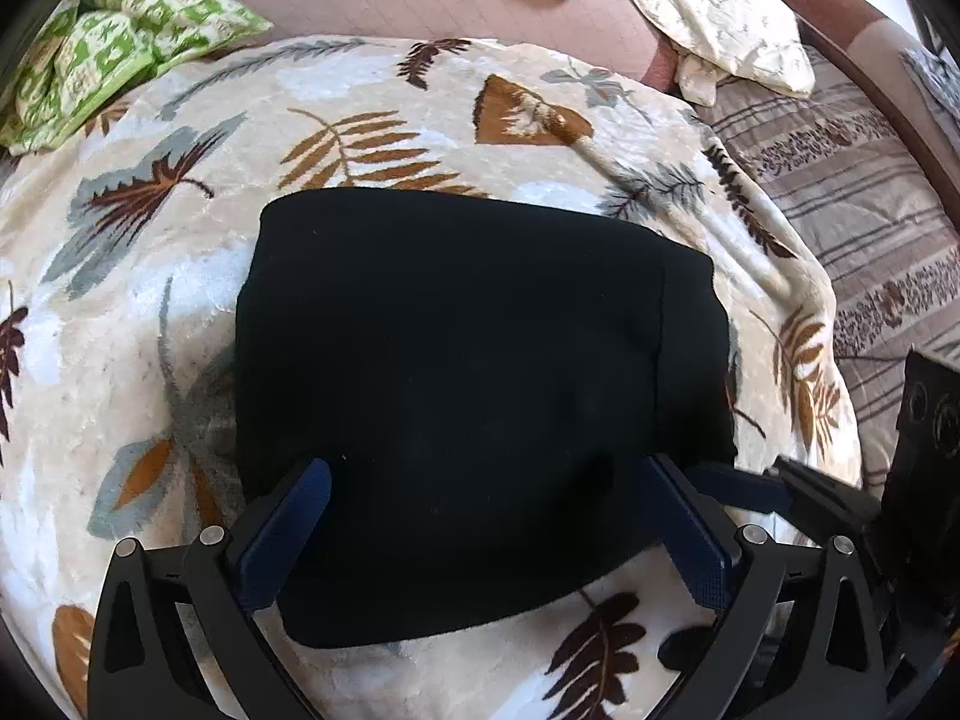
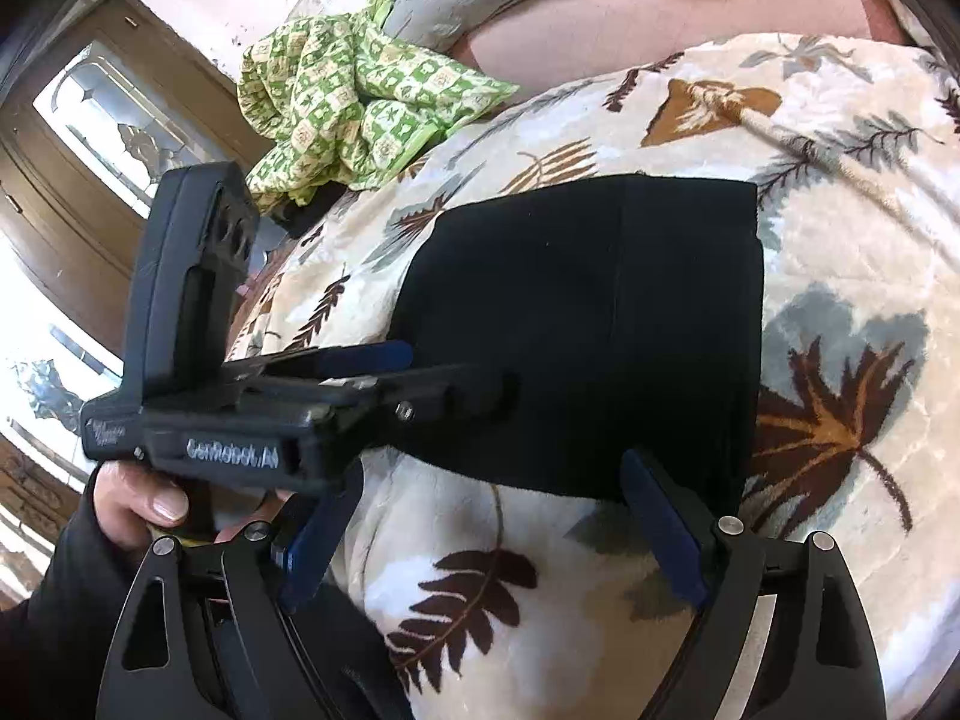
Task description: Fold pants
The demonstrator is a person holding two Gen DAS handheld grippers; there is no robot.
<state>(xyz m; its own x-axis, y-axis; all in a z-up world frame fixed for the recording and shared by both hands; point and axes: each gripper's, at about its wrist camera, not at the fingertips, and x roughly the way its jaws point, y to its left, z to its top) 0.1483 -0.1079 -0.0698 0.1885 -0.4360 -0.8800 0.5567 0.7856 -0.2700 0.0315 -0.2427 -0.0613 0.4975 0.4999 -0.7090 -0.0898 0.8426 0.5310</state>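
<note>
The black pants (image 1: 474, 396) lie as a compact, squared bundle in the middle of a leaf-patterned fleece blanket (image 1: 198, 276) spread over the bed, with a vertical seam or layer edge visible toward one side; judged from that tidy block shape, the folding looks essentially finished, with at most a last smoothing or squaring of the edges left. The left hand-held gripper (image 1: 486, 468) hangs over the near edge of the bundle with its blue fingers spread wide and nothing pinched between them. The right hand-held gripper (image 2: 492, 474) sits just short of the bundle's near edge, its fingers likewise spread and empty. In the right wrist view the left hand-held gripper's body reaches across to the bundle's side, held by the person's hand (image 2: 144, 498). Around the work, a crumpled green-checked cloth (image 1: 120, 42) lies at the blanket's far corner, a pale printed cloth (image 1: 726, 24) lies on the other side, and a striped cover (image 1: 858, 192) shows beyond the blanket; all lie well apart from the pants, so nothing appears to obstruct them.
</note>
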